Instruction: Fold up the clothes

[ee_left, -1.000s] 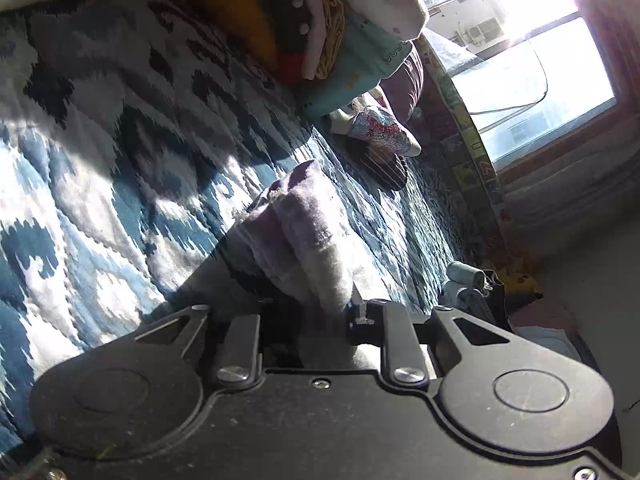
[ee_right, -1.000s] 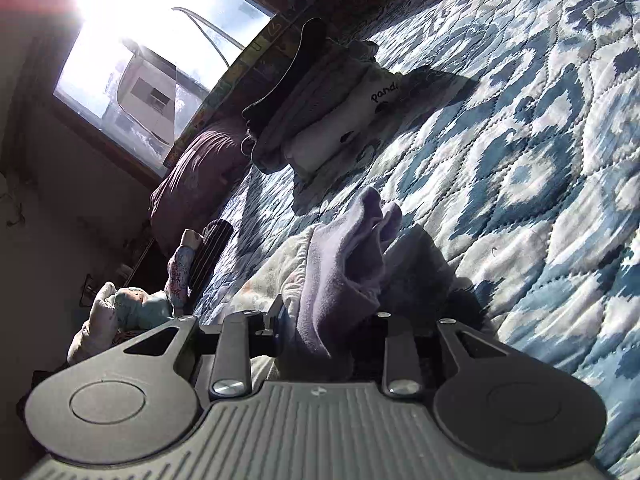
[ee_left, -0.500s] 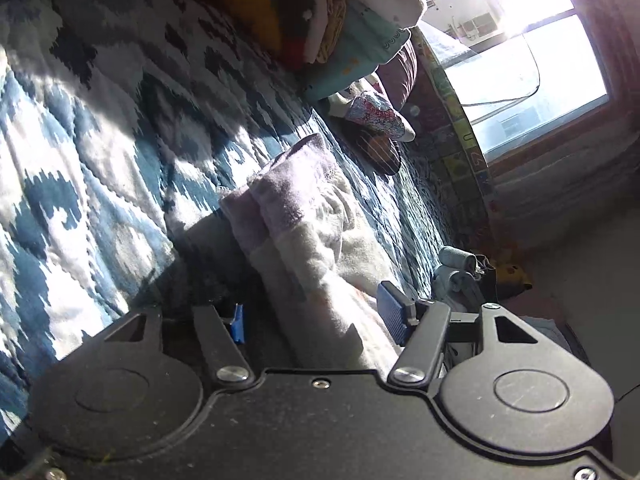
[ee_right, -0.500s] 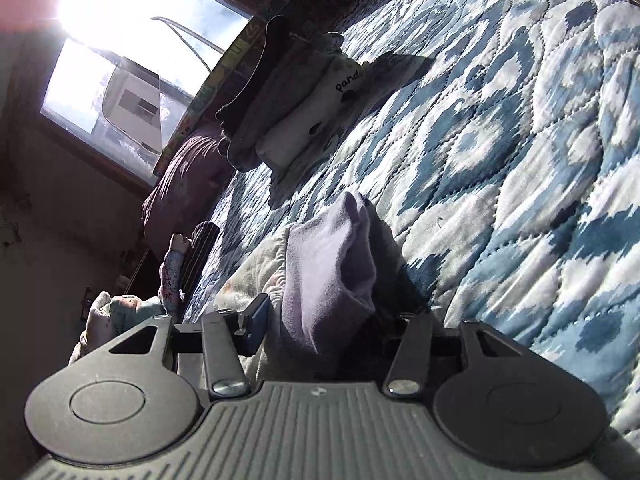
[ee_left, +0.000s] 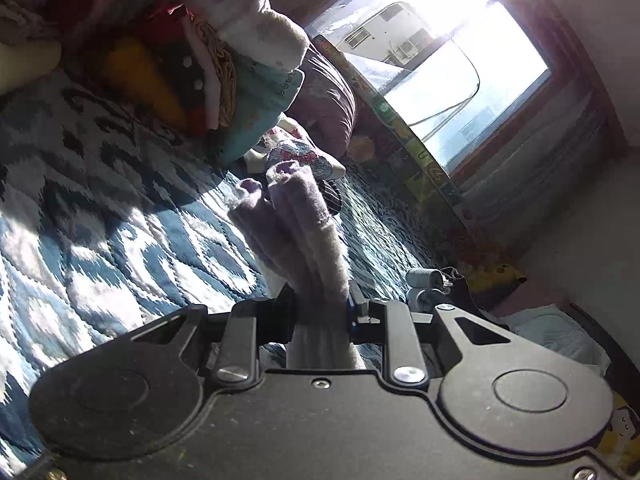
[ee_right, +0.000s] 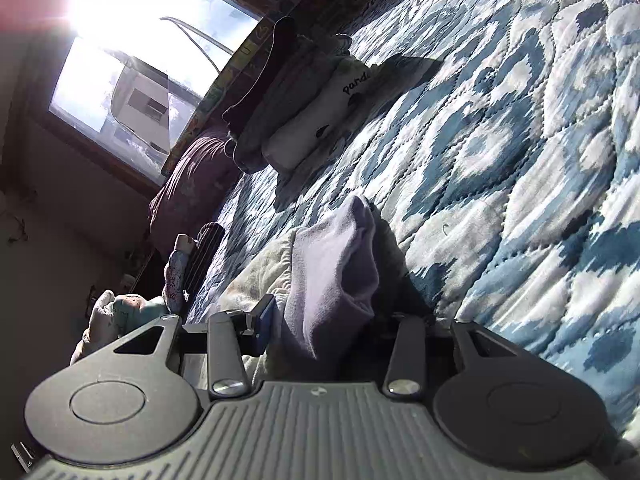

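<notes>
Left gripper (ee_left: 320, 312) pinches one lilac garment (ee_left: 304, 216) at centre; right gripper (ee_right: 324, 326) gapes around the garment, one quilt (ee_right: 500, 152) beneath.

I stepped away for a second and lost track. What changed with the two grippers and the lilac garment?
The left gripper, open half a second ago, has closed again on the lilac garment, bunching it. The right gripper opened then and stays open around the cloth. The quilt and clothes pile are unchanged.

lavender garment (ee_left: 308, 236): soft fuzzy fleece cloth | quilt (ee_right: 500, 168) beneath the tool: stitched matt cotton | left tool (ee_left: 320, 312) body: matt black plastic, shiny metal screws
</notes>
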Motion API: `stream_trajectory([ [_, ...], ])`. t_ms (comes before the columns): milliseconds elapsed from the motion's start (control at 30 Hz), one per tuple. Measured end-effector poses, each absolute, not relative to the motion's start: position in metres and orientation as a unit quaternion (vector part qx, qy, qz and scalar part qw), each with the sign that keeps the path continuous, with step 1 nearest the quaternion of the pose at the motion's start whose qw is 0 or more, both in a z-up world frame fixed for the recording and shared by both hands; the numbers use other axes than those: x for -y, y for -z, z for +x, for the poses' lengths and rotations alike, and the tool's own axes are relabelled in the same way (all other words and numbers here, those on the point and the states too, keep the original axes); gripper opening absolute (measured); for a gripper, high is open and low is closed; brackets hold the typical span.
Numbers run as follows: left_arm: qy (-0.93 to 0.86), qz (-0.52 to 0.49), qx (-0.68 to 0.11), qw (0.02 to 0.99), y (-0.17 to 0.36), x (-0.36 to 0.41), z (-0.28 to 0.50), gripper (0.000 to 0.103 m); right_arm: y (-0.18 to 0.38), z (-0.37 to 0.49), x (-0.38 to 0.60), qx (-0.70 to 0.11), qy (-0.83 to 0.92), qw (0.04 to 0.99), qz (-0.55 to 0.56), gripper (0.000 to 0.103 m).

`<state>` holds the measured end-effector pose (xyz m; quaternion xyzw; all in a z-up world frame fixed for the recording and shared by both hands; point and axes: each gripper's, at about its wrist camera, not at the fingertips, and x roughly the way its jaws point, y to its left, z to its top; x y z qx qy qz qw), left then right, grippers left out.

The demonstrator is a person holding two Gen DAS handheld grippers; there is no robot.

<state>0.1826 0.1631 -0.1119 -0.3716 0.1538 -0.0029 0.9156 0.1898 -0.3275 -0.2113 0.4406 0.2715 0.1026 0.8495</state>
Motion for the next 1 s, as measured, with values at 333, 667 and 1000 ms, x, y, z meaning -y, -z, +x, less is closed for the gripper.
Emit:
stream_trajectory([
  [333, 0.058, -0.194, -0.108, 0.973, 0.071, -0.065, 0.182, 0.021, 0.213, 0.189, 0.336, -0.27, -0.122, 0.836, 0.462, 0.043],
  [667, 0.12, -0.001, -0.099, 0.988, 0.084, 0.047, 0.175, 0.02, 0.216, 0.186, 0.359, -0.257, -0.133, 0.816, 0.501, 0.042],
  [1000, 0.153, 0.137, -0.089, 0.975, 0.115, 0.128, 0.169, 0.018, 0.219, 0.187, 0.37, -0.262, -0.157, 0.811, 0.499, 0.04],
])
